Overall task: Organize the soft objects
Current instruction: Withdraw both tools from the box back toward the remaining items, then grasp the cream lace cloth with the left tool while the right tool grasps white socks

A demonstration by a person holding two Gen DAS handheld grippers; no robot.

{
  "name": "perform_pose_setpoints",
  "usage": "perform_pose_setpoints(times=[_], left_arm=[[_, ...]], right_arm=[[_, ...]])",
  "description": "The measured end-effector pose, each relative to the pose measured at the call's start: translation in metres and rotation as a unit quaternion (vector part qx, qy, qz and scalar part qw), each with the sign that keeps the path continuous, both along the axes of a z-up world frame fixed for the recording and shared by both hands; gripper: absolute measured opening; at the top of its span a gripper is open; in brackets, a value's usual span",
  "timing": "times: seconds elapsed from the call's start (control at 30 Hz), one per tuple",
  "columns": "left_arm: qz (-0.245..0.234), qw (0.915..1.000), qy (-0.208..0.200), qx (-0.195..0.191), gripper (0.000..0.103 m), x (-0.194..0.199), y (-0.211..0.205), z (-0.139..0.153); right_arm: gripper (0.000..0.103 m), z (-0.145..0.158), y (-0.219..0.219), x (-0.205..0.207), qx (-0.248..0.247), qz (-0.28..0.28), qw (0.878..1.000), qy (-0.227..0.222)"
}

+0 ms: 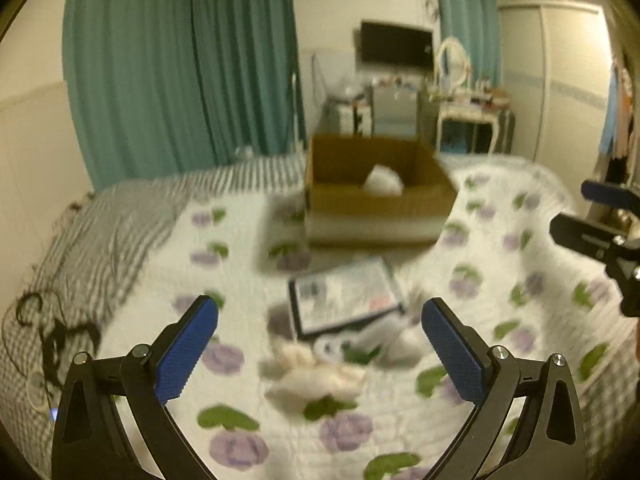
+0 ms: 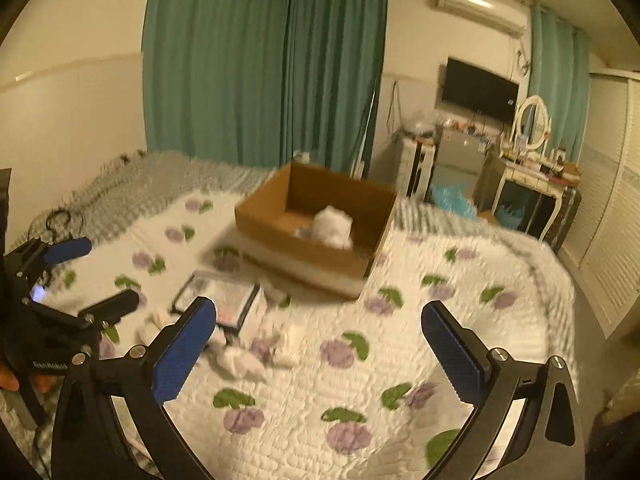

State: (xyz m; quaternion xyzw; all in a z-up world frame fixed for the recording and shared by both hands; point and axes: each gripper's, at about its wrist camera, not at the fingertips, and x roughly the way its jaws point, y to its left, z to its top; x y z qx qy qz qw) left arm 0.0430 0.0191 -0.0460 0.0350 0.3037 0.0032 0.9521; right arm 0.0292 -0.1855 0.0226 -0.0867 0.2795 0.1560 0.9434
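The left gripper (image 1: 320, 356) is held with its blue-padded jaws spread wide and nothing between them, above a white quilted bedspread printed with purple flowers and green leaves (image 1: 400, 420). Directly ahead of it, a small cream-white soft cloth item (image 1: 316, 376) is seen lying crumpled on the bedspread, blurred. Just beyond that cloth, a flat dark-framed printed card or packet (image 1: 344, 296) and a white plastic object (image 1: 360, 342) are laid, touching or nearly so.

The right gripper (image 2: 320, 356) is likewise held wide apart and empty over bare bedspread. Farther back, an open brown cardboard box (image 2: 264, 210) is set on the bed, and a fluffy white soft object (image 2: 334, 226) is contained in it. Between the right gripper and the box, the cluttered patch of card and white cloth pieces (image 2: 240, 360) is found to the left. A grey striped blanket (image 1: 120, 216) is spread at the far side, and teal curtains (image 2: 264, 60) are hung behind.
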Motion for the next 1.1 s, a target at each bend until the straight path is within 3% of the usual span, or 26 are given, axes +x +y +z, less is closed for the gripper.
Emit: perform_pose_setpoints(times=[0.33, 0.4, 0.53, 0.6, 0.77, 0.93, 1.1], left_arm=[[0.011, 0.9959, 0.077, -0.044, 0.101, 0.016, 0.019, -0.068], [0.007, 0.9943, 0.091, -0.055, 0.085, 0.018, 0.021, -0.077], [-0.014, 0.9873, 0.134, -0.084, 0.064, 0.026, 0.022, -0.093], [-0.017, 0.985, 0.147, -0.089, 0.041, 0.03, 0.022, -0.097], [-0.006, 0.9853, 0.146, -0.089, 0.023, 0.027, 0.027, -0.095], [0.004, 0.9899, 0.118, -0.08, 0.023, 0.013, 0.033, -0.079], [0.024, 0.9908, 0.1, -0.087, 0.023, 0.011, 0.048, -0.07]], right_arm=[[0.103, -0.086, 0.033, 0.033, -0.015, 0.046, 0.995, 0.084], [0.103, -0.097, 0.037, 0.035, -0.016, 0.05, 0.994, 0.096], [0.103, -0.111, 0.044, 0.038, -0.023, 0.057, 0.992, 0.111], [0.103, -0.113, 0.047, 0.039, -0.027, 0.058, 0.991, 0.115], [0.103, -0.122, 0.055, 0.039, -0.027, 0.057, 0.99, 0.124], [0.101, -0.137, 0.067, 0.042, -0.024, 0.059, 0.987, 0.149], [0.08, -0.152, 0.083, 0.049, -0.032, 0.066, 0.982, 0.173]])
